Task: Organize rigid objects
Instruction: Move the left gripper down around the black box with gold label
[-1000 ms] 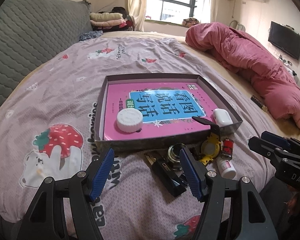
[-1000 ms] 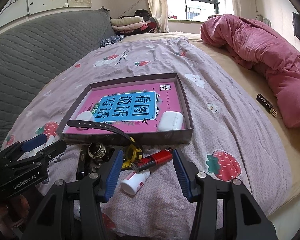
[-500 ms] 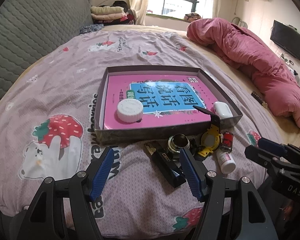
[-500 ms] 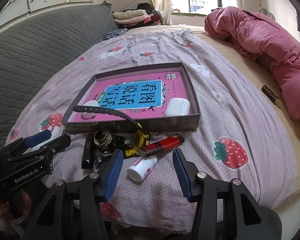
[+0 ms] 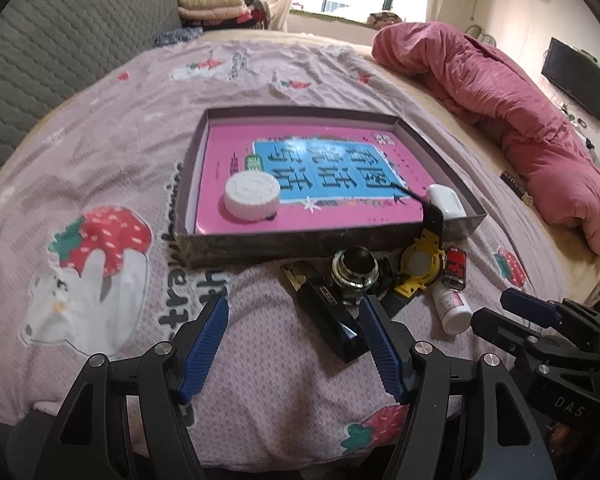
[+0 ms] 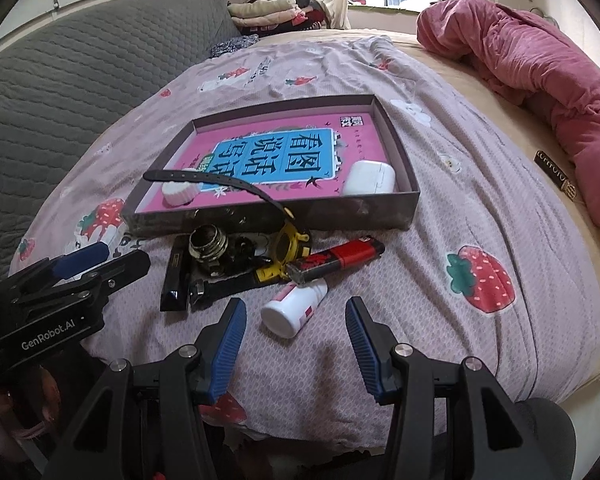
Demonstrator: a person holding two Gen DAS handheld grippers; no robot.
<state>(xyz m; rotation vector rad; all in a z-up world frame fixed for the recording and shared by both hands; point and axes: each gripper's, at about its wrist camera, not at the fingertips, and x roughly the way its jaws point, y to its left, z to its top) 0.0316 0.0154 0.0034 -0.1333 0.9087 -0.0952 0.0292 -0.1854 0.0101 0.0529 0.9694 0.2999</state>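
Observation:
A shallow grey box on the bed holds a pink book, a white round lid and a white earbud case. In front of it lie a black case, a glass jar, a yellow watch, a red lighter and a white bottle. My left gripper hovers open just short of the black case. My right gripper is open, with the bottle lying untouched between its fingertips.
A rumpled pink duvet fills the right side of the bed. A grey padded headboard runs along the left. A small black and gold item lies near the duvet. The bed's front edge is just below both grippers.
Both wrist views have tipped downward, so the pile sits higher in frame. The right gripper has sunk toward the white bottle. Nothing on the bed has moved.

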